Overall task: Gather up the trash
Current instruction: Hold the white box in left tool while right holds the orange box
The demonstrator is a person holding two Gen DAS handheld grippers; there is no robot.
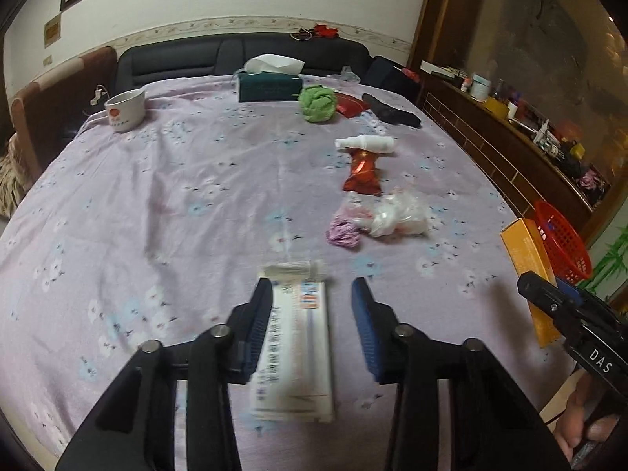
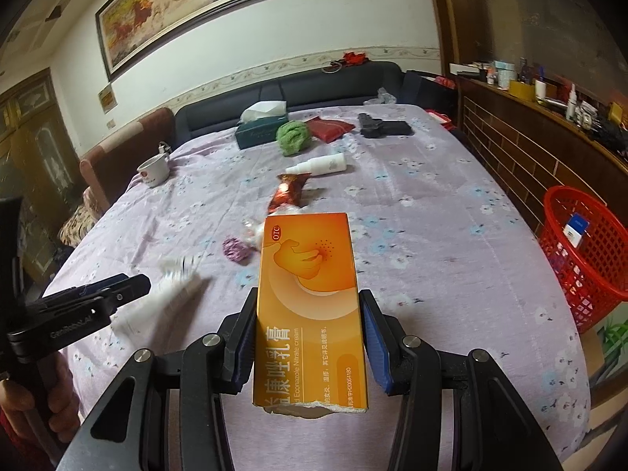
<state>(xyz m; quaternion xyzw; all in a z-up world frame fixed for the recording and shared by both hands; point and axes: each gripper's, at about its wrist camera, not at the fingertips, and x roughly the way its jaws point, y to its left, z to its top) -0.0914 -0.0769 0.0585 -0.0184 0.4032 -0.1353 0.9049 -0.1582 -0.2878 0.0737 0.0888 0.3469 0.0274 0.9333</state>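
Right gripper (image 2: pixel 310 337): fingers clamped on orange cardboard medicine box (image 2: pixel 310 298), not yet binned. Left gripper (image 1: pixel 312 325): fingers part-open, straddling white printed packet (image 1: pixel 294 349); grip uncertain. Red plastic basket (image 2: pixel 585 259), right of right fingers, holds one small box. Beyond fingers on bed: red foil wrapper (image 1: pixel 363 170), clear crumpled plastic bag (image 1: pixel 396 216) uncollected.

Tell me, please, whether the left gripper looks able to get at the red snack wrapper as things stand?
Probably not yet: the left gripper has a white packet between its jaws. The bedsheet up to the red snack wrapper is otherwise free.
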